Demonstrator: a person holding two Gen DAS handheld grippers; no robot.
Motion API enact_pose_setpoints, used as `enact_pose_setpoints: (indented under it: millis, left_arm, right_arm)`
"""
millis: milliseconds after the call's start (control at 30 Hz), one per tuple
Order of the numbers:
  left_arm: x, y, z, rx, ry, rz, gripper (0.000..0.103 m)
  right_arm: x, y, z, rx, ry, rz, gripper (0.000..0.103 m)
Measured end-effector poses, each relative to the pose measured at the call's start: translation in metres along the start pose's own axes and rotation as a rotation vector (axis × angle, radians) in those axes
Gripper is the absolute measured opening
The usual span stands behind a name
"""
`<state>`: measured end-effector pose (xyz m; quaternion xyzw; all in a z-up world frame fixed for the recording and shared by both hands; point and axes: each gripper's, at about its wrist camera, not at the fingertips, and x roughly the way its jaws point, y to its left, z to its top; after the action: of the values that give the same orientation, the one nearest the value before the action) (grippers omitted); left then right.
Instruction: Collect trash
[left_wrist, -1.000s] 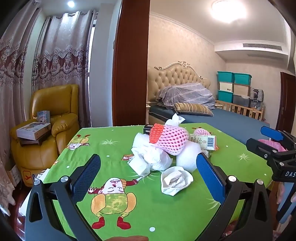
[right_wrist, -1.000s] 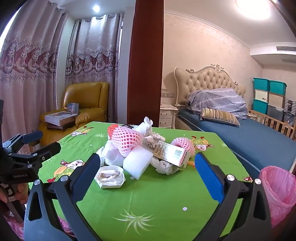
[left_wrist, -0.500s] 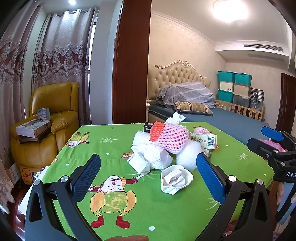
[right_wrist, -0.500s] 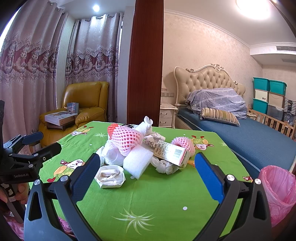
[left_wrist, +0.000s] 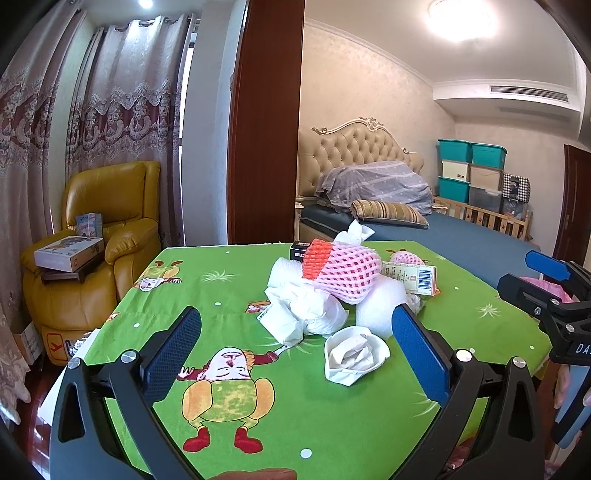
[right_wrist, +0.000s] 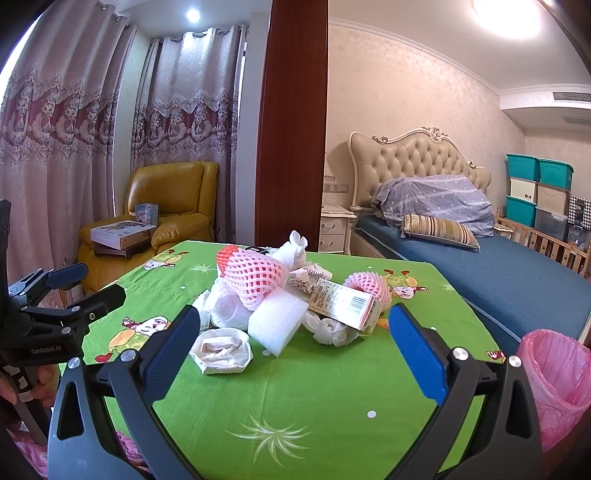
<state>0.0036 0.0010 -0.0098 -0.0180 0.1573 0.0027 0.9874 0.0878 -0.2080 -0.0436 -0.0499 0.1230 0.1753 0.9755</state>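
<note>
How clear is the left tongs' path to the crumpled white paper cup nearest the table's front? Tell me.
Probably clear. The left tongs are open and empty, and the crumpled white paper cup lies apart from the trash pile, on bare green tablecloth just ahead between the fingers.

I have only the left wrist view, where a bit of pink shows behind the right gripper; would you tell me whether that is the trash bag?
Observer: Yes. The right wrist view shows a pink trash bag, mouth open, just off the near right corner of the green table, close to the right gripper.
Operator: Thank you. Is anything tucked under the barcode carton?
Observer: Crumpled white paper lies under the barcode carton, beside the white foam block.
</note>
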Motion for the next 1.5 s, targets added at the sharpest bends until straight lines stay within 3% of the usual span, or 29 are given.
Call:
enact_pose_setpoints:
  millis: [1233, 1500]
  left_arm:
    - [0.009, 0.002, 0.001, 0.020, 0.026, 0.015, 0.097]
    - [0.037, 0.000, -0.005, 0.034, 0.099, 0.027, 0.097]
  right_arm:
    - [0.011, -0.012, -0.006, 0.046, 0.027, -0.009, 0.099]
    - [0.022, -0.032, -0.014, 0.107, 0.055, -0.030, 0.099]
